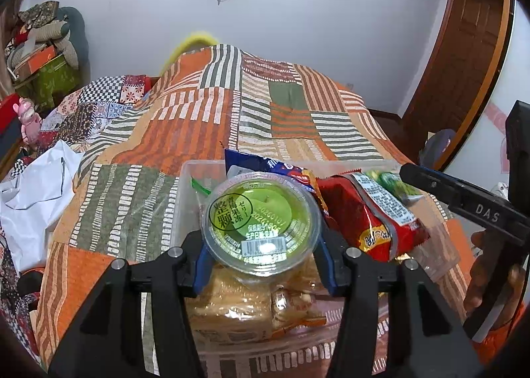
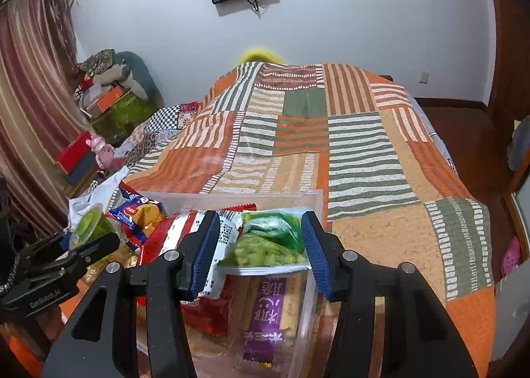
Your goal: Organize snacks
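Note:
A clear plastic bin (image 1: 185,186) full of snacks sits on the bed. My left gripper (image 1: 261,245) is shut on a green jelly cup (image 1: 261,215) and holds it over the bin, above wrapped cakes (image 1: 232,308). A red snack bag (image 1: 367,215) and a blue bag (image 1: 258,163) lie in the bin. My right gripper (image 2: 261,245) is open, its pads either side of a green pea bag (image 2: 271,239) on top of the bin (image 2: 232,199), without touching it. The jelly cup (image 2: 89,222) and left gripper (image 2: 63,262) show at the left of the right wrist view.
The bin rests on a patchwork bedspread (image 2: 364,153) in orange, green and white. A white plastic bag (image 1: 29,199) lies left of the bin. A purple packet (image 2: 268,315) stands inside the bin's near wall. Boxes and a pink toy (image 1: 29,119) crowd the far left.

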Available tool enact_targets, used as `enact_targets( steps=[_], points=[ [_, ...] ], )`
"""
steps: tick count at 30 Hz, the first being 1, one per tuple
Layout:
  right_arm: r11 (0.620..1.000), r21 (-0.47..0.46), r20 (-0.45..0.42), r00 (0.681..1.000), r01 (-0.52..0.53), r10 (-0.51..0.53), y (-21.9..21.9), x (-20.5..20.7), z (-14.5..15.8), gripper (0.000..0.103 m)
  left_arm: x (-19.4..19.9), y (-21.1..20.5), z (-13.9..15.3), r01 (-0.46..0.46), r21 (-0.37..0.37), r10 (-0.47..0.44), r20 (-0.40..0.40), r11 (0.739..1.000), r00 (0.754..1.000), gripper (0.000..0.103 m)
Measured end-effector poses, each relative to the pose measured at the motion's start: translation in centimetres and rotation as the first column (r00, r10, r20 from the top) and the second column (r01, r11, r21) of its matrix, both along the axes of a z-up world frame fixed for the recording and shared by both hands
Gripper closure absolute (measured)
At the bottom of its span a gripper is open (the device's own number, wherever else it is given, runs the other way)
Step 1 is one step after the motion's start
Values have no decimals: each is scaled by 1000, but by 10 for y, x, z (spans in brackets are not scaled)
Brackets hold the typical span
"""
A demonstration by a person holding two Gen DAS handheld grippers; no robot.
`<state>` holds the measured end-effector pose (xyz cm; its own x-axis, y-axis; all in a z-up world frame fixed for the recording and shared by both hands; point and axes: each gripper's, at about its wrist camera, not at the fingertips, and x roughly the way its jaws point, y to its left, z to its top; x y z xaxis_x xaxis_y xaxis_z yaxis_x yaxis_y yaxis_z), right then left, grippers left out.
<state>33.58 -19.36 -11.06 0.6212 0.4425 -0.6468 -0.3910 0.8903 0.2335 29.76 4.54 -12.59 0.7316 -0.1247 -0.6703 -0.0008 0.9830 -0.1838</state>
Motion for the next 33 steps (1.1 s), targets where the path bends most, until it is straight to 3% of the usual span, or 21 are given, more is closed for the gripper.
enact_targets(
  steps=[5, 16, 27, 33],
  points=[
    [1000, 0, 2, 1000, -11, 11, -2, -8, 3, 53, -11, 0, 9, -4, 7, 3, 45, 1000, 999, 32],
    [998, 3, 125, 990, -58, 57, 2, -55, 47, 52, -59, -9, 60, 19, 50, -29, 192, 999, 981, 31],
    [996, -6, 336, 938, -93, 90, 0, -129, 100, 47, -131, -9, 117, 19, 52, -37, 364, 998, 931, 26],
    [997, 45, 405, 913, -61, 38, -7, -158, 109, 27, -171, -12, 136, -13, 70, -21, 461, 997, 887, 8]
  ],
)
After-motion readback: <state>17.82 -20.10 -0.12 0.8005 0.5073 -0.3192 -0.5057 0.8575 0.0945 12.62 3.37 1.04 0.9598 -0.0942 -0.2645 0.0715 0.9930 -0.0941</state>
